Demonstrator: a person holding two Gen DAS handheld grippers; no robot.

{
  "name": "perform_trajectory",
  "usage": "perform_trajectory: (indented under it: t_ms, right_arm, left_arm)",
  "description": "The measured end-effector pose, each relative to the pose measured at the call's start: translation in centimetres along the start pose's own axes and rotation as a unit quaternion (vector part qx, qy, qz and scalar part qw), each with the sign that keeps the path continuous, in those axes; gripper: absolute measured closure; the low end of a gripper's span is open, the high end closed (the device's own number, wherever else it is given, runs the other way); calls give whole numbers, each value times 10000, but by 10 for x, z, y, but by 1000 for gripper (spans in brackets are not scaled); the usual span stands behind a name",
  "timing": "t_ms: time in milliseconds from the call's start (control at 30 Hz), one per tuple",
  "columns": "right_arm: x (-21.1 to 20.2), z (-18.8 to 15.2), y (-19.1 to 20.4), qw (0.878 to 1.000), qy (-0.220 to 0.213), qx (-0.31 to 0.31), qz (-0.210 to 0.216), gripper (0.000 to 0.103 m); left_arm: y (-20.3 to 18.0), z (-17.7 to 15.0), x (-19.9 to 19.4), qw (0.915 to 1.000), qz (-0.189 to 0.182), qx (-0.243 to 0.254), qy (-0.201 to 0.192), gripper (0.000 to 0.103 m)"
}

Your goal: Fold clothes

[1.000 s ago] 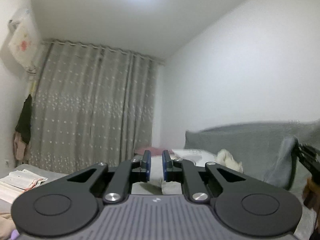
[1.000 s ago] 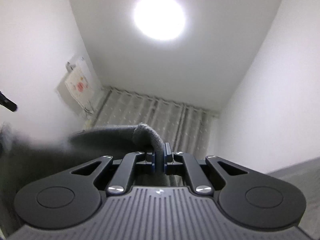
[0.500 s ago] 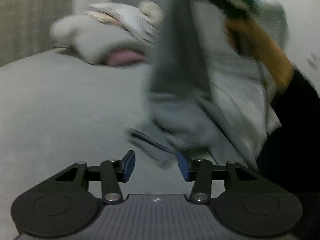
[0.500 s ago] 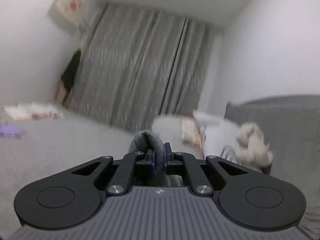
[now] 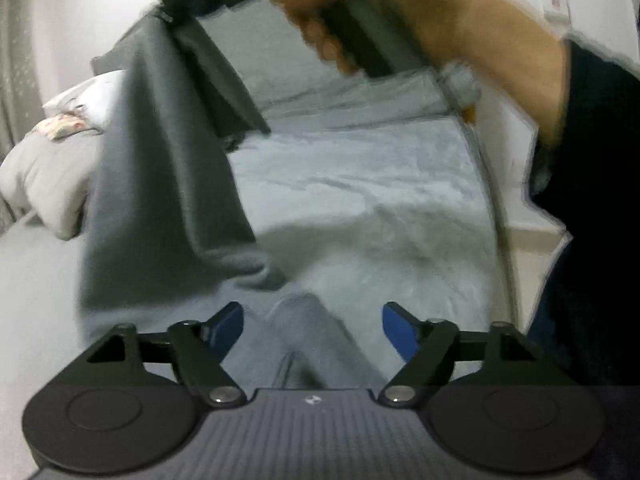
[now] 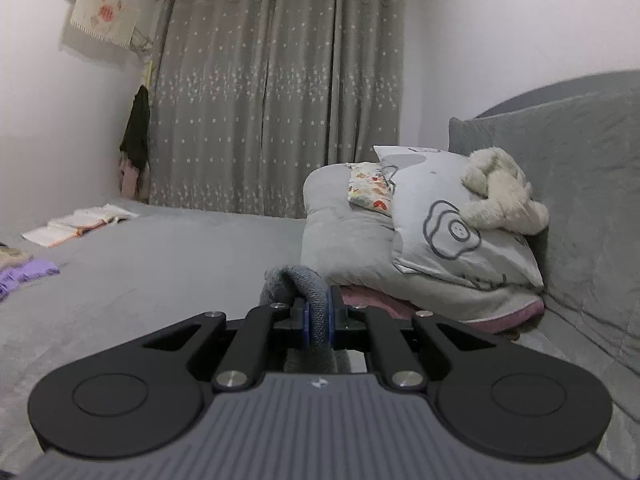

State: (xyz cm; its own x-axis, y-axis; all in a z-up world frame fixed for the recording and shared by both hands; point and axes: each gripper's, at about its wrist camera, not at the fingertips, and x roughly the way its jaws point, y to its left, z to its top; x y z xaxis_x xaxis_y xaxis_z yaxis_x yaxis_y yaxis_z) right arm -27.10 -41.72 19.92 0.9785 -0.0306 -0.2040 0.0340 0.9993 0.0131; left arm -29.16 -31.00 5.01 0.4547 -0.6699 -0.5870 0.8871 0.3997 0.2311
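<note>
Moved: left gripper (image 5: 312,326) swung from curtain down to bed (image 5: 360,184); jaws just opened wide, empty.
Right gripper (image 6: 319,316): near level, pinching grey garment (image 6: 316,312).
Around: pillows (image 6: 440,240) ahead.

White walls (image 6: 500,40), grey star-print curtain (image 6: 276,92) at far end. Grey bed (image 6: 160,264) with padded headboard (image 6: 580,168), pillows (image 6: 452,232) stacked against it.

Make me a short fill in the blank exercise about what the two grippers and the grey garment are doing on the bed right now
1. The right gripper is shut on a fold of the ____ garment.
2. The left gripper has just been opening; its fingers are ____ in colour.
3. A plush toy lies on the ____ beside the headboard.

Missing words: grey; blue; pillow
</note>
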Motion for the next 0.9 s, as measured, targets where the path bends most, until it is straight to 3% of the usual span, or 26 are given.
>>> perform_trajectory:
  t_ms: [33,67,100,167,233,367,533,700,900]
  right_arm:
    - [-4,-2,-5,10000,-28,65,22,94]
    - [-7,-3,-7,9999,-41,105,39,94]
    - [-16,2,-14,9999,-56,135,48,94]
    - [-23,1,-21,9998,-125,168,1,94]
    - [-30,1,-26,9993,-290,253,-23,94]
    - [-52,9,-27,9959,-831,358,35,94]
    - [-90,29,-15,9850,-1683,315,219,94]
    - [-129,59,29,9704,-2375,-219,381,94]
    - [-170,93,86,9433,-3191,-783,479,94]
  left_arm:
    - [-4,2,16,9997,139,37,180,25]
    - [-7,1,29,9990,243,108,356,32]
    - [-11,-2,43,9975,364,198,565,74]
    - [-6,-8,55,9962,420,46,764,95]
    - [10,-9,46,9966,365,-311,669,98]
    - [79,-2,-26,9895,628,-1291,-180,98]
    - [177,-9,-149,9540,1189,-2391,-1366,98]
    - [232,-25,-267,9240,1828,-2616,-2108,98]
    - [249,-29,-385,8961,2319,-2420,-2910,98]
